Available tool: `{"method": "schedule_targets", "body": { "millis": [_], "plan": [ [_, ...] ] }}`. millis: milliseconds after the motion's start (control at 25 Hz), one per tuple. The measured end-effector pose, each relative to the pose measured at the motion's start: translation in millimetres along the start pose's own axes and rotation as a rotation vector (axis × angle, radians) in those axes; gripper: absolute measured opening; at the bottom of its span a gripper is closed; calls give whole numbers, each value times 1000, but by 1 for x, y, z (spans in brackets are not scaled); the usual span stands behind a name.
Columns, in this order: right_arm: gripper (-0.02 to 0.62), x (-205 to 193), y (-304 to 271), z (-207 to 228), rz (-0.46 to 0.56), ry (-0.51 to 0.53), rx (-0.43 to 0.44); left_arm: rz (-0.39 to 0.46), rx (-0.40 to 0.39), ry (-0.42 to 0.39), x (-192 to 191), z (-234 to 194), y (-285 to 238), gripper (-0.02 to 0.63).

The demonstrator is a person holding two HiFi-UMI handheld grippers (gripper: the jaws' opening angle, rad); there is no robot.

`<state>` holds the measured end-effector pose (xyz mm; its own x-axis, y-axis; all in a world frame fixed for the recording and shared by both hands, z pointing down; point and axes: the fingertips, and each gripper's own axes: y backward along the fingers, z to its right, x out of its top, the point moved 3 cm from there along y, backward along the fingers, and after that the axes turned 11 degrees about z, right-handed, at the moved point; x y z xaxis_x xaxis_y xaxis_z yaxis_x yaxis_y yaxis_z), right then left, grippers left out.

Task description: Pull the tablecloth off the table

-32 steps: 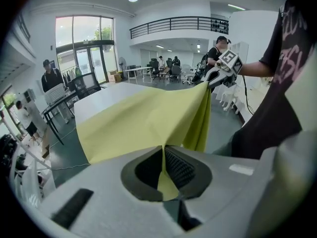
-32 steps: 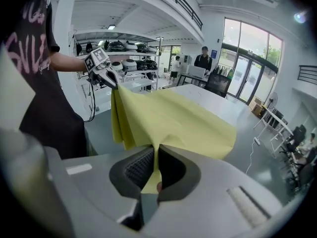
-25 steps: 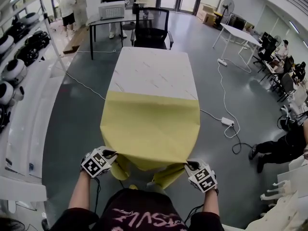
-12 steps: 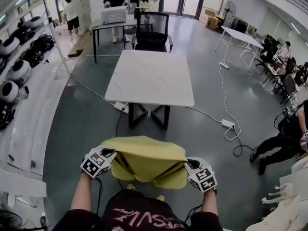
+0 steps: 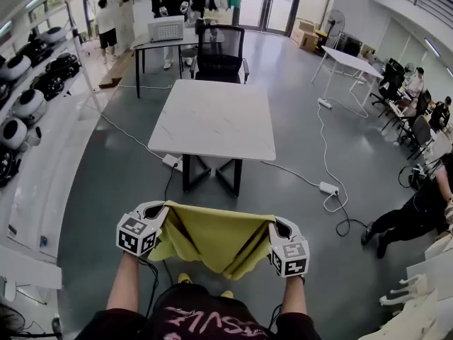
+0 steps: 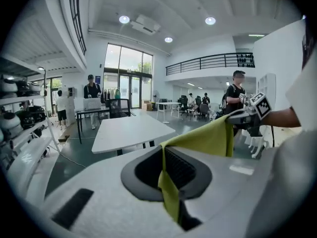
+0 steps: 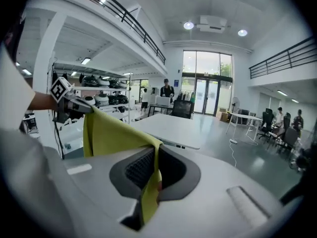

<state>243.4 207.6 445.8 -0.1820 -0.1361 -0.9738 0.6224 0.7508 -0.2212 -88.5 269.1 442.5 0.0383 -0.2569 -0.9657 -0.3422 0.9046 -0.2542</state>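
Tablecloth [image 5: 212,236] clear of bare table [image 5: 212,119]; chair [image 5: 219,48] behind.

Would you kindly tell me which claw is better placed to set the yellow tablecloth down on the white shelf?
Left, probably. The left claw stands nearer the white shelf along that side; the right claw is across the tablecloth. Both are shut on it.

The tablecloth [image 5: 212,236] is plain yellow, the table [image 5: 212,119] white with faint grey veins, the floor [image 5: 106,190] dark grey.
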Motion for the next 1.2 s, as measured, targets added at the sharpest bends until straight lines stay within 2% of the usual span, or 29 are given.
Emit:
{"method": "schedule_targets", "body": {
  "millis": [200,320,440,800,1000,1200],
  "plan": [
    [17,35,-6,17,139,-87,-94,140,54,28,40,-2,-5,9],
    [17,56,-14,20,197,-85,-127,219,89,82,60,-10,-8,9],
    [17,71,-21,22,209,-63,-141,268,115,114,75,-16,-11,9],
    [17,109,-30,34,292,-53,-188,368,156,91,119,-24,-18,9],
    [16,101,-26,32,305,-80,-219,377,169,49,118,-19,-14,9],
    [15,98,-27,26,298,-70,-218,366,173,45,111,-22,-11,9]
  ]
}}
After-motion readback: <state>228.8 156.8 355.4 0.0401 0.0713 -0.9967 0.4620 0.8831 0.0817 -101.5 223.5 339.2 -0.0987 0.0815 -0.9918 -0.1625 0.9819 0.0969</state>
